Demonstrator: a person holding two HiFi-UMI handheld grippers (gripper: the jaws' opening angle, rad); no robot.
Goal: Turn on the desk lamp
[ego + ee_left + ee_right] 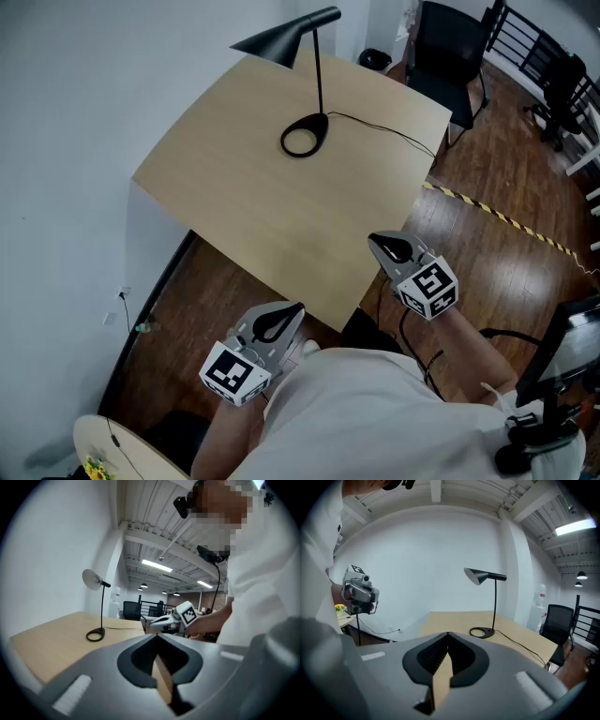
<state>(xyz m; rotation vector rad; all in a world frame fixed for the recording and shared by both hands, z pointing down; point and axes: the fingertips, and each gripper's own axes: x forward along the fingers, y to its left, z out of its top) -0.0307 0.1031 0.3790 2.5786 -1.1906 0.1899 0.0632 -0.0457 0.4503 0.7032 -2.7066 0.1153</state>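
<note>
Head view: desk lamp (319, 73) at the far end of the wooden desk (281, 216); we hold left gripper (286, 316) and right gripper (382, 246) by the near edge, well apart from it.
Left gripper view: jaws together, nothing between.
Right gripper view: jaws together, empty; lamp's ring base (483, 632) ahead.
Step, as we judge: approach not yet begun. Next move calls for reaching across to the switch, which we cannot locate.

two grippers (286, 314) (384, 246), one desk lamp (319, 122), one desk (281, 206), perhaps two chairs (448, 47)
</note>
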